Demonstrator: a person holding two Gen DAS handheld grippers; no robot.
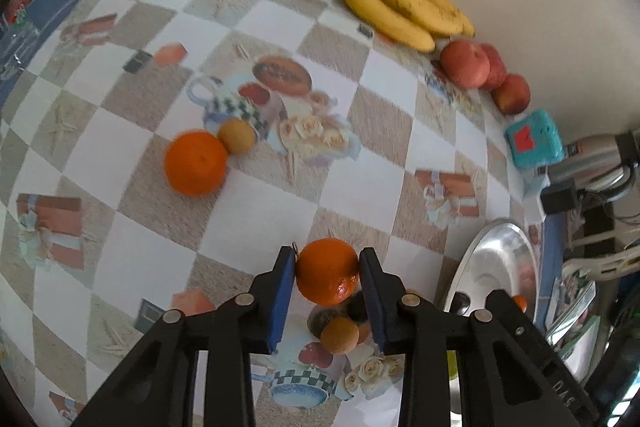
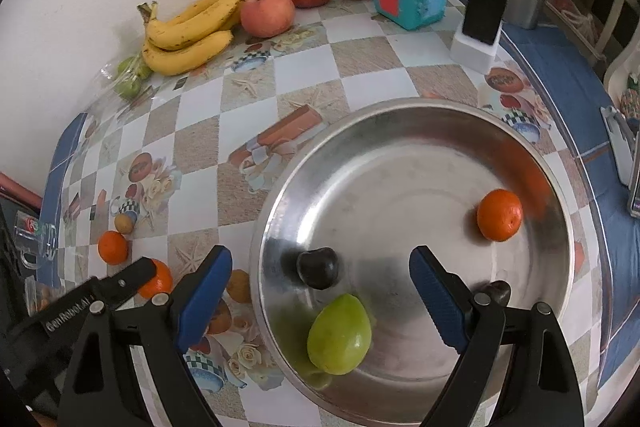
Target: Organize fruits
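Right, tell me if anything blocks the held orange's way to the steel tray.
Nothing visible does. The left gripper holds the orange above bare tablecloth beside the tray. In the tray, the green fruit, dark fruit and another orange leave room.

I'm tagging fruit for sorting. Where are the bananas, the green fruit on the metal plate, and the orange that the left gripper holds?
bananas (image 2: 188, 27), right wrist view, middle of the bunch.
green fruit (image 2: 340, 335), right wrist view, centre of its skin.
orange (image 1: 327, 271), left wrist view, its middle.
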